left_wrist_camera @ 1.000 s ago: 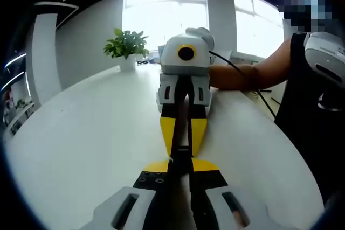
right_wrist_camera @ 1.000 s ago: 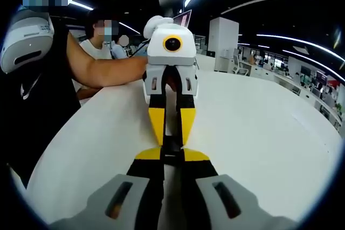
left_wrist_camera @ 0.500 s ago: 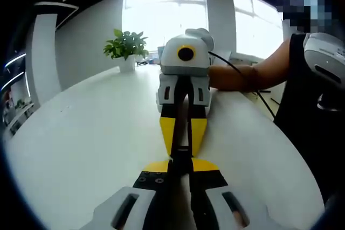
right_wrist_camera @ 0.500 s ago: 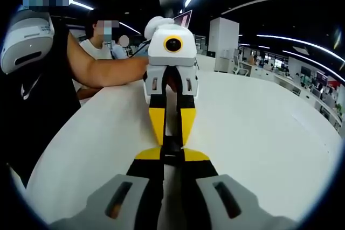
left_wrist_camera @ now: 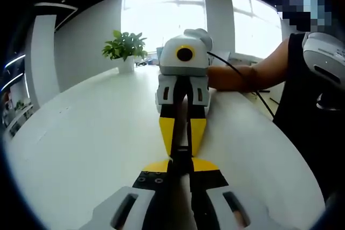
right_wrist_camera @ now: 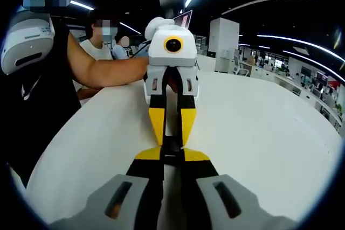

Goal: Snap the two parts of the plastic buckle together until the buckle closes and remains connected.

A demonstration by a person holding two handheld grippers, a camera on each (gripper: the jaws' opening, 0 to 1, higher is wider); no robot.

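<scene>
Both grippers are meeting tip to tip low over the white table [left_wrist_camera: 81,149], pointing straight at each other. In the left gripper view the left gripper [left_wrist_camera: 180,166] is rising from the near edge, its black and yellow jaws drawn almost together. The right gripper [left_wrist_camera: 182,153] is facing it from the far side, yellow jaws also nearly closed. The plastic buckle [left_wrist_camera: 181,157] is sitting as a thin dark piece right where the four tips meet, and each pair of jaws is pinching an end of it. I cannot tell whether the two halves are latched, since the tips are covering the joint.

In the right gripper view the buckle is sitting at the same meeting point. A bare forearm [right_wrist_camera: 102,71] is reaching in from the left behind the left gripper. A white curved mark [right_wrist_camera: 32,87] is showing on the person's black shirt, too small to read as a brand. A black cable [left_wrist_camera: 237,71] is trailing from the right gripper. A potted plant [left_wrist_camera: 125,47] is standing at the far left of the table by a bright window [left_wrist_camera: 164,9].
</scene>
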